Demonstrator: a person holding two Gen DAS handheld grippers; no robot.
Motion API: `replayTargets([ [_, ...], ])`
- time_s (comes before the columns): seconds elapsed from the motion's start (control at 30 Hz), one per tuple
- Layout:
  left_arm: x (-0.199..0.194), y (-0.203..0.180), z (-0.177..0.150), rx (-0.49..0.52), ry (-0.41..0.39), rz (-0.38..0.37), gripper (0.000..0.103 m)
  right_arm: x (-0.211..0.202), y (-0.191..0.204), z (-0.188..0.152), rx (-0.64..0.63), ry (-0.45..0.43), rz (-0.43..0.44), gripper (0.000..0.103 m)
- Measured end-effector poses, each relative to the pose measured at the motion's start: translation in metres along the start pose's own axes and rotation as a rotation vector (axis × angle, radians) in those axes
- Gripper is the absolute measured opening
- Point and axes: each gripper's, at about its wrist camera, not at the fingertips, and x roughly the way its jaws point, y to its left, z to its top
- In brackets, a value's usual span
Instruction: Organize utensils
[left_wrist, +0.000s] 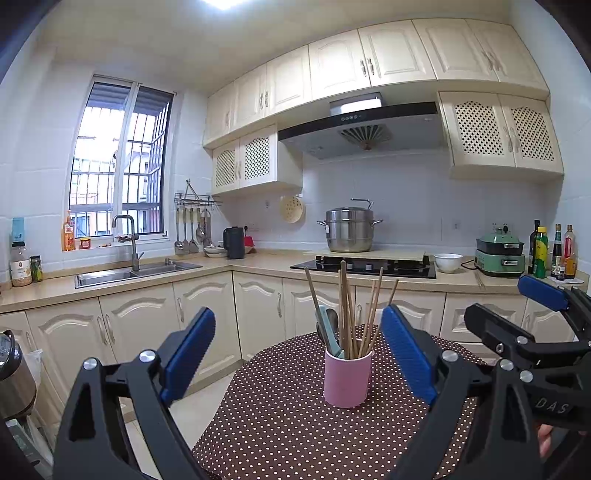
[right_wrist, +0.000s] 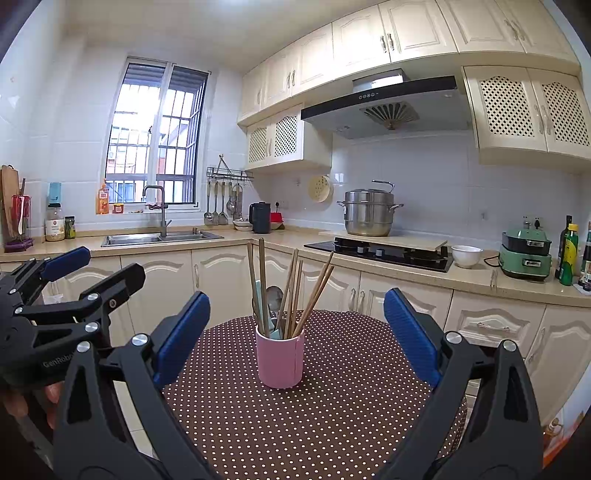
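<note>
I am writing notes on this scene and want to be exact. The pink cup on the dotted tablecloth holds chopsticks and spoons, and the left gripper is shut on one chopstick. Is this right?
Not quite. The left gripper is open and holds nothing; the left wrist view shows its blue pads wide apart, short of the pink cup. The chopsticks and spoons do stand in the cup on the dotted tablecloth.

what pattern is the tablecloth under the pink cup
Dark brown with small white polka dots, on the tablecloth; clearest in the right wrist view, around the pink cup.
</note>
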Motion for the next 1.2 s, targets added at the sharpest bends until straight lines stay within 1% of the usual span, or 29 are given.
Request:
replayTargets([
  [1.2, 0.0096, -0.0069, -0.0027, 0.01, 0.021, -0.007, 0.09, 0.006, -0.0058, -0.0059, 0.016, 0.023, -0.005, 0.094],
])
